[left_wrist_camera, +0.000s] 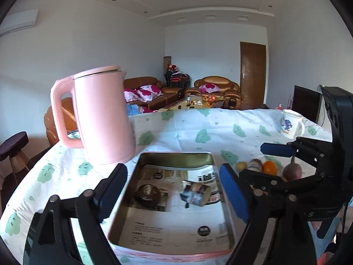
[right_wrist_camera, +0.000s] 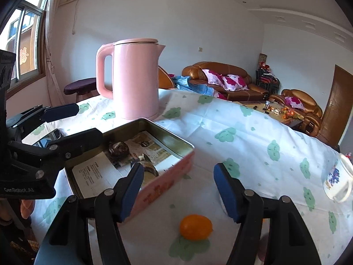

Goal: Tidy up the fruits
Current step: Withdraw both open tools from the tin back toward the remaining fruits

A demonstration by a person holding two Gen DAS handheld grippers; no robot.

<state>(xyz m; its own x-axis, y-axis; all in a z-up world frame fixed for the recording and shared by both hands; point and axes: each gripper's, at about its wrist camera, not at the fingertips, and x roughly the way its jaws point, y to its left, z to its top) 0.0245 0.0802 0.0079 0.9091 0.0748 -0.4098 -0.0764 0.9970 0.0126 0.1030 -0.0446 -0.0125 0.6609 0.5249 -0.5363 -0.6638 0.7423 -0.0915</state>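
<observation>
Currently left gripper [left_wrist_camera: 171, 190] is spread wide with nothing clamped, hovering over the open tin box [left_wrist_camera: 174, 158]. Inside the tin, on printed paper lining: a dark round fruit [left_wrist_camera: 148, 195] left of centre and a small wrapped item [left_wrist_camera: 196, 193] just beside it, blurred, can't tell what it is. Right gripper [right_wrist_camera: 178, 190] is also parted, pads touching nothing; a small orange fruit [right_wrist_camera: 196, 227] lies on the tablecloth [right_wrist_camera: 253, 137] below and between its fingers, free of both. Tin sits just left of that gripper in the right wrist view, pink outer wall facing it. From the left wrist view, more fruit lies on the cloth right of the tin: a yellowish one [left_wrist_camera: 241, 165], a dark banded one [left_wrist_camera: 254, 164], an orange one [left_wrist_camera: 269, 167], a purplish-red one [left_wrist_camera: 291, 171], partly hidden behind the right gripper's linkage. Pink kettle [left_wrist_camera: 101, 114] stands upright behind the tin, near its far-left corner. White printed mug [left_wrist_camera: 291, 124] stands toward the table's far right edge, well apart from the fruit.
</observation>
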